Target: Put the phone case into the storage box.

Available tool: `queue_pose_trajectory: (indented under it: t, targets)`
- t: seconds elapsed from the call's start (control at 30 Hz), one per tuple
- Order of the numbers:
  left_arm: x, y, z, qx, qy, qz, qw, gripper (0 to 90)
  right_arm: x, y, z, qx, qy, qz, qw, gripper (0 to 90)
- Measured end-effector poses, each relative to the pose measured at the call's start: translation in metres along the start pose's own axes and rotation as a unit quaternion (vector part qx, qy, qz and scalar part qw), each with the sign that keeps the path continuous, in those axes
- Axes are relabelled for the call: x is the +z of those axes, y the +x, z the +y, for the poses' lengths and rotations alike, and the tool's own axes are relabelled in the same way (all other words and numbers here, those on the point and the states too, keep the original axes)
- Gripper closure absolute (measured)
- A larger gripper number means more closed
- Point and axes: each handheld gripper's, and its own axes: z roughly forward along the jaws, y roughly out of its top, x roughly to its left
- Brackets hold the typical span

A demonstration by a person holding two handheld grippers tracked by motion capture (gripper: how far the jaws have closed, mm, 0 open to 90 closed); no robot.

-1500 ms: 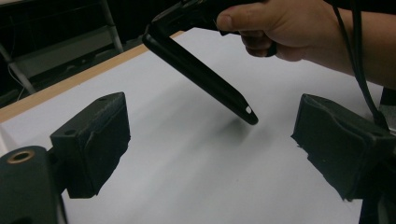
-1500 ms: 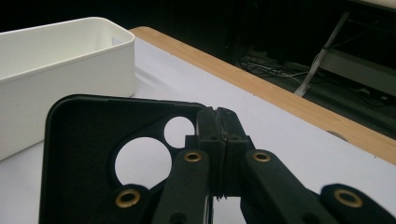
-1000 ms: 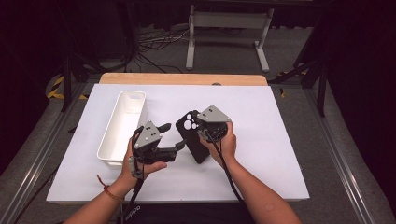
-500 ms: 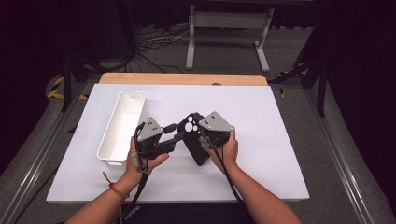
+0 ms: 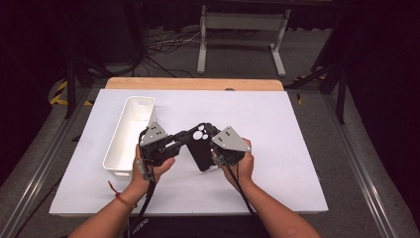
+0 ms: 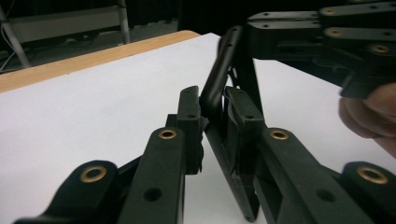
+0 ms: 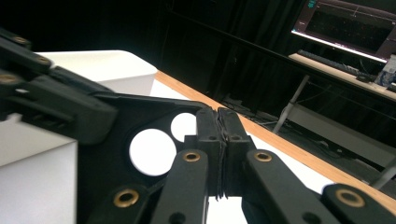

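Note:
A black phone case (image 5: 200,151) with round camera cut-outs hangs above the white table (image 5: 282,129), held between both grippers. My left gripper (image 5: 184,139) comes in from the left; its jaws have just been closing and now pinch the case's rim (image 6: 219,74) between the pads. On the case's right edge my right gripper (image 5: 214,145) is shut, its jaws pressed together on the thin wall (image 7: 218,126). In the right gripper view the case (image 7: 112,158) shows its holes, and the left gripper (image 7: 51,102) clamps its far side. The right gripper (image 6: 327,32) shows at the top right of the left gripper view.
A long white bin (image 5: 130,135) stands on the table just left of my left hand. A wooden strip (image 5: 193,84) runs along the table's far edge. Beyond it are a metal stand (image 5: 240,29) and cables on the floor.
The left gripper's jaws went from open to closed on the case's left edge. The right hand and the case drifted slightly toward the left.

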Motion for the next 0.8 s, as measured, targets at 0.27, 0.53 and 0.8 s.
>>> queue_pose_trajectory:
  t: [0.27, 0.53, 0.8]
  targets:
    - [-0.006, 0.000, 0.002, 0.024, -0.005, 0.012, 0.9996, 80.1, -0.013, 0.003, 0.001, 0.001, -0.010, 0.024, 0.9997, 90.0]
    - [-0.013, 0.000, 0.007, 0.053, -0.015, 0.020, 0.9983, 80.4, -0.017, 0.006, 0.000, -0.003, -0.006, 0.056, 0.9984, 88.8]
    - [-0.021, 0.002, 0.012, 0.070, -0.022, 0.021, 0.9971, 80.5, -0.029, -0.007, -0.014, 0.012, 0.008, 0.069, 0.9975, 79.1]
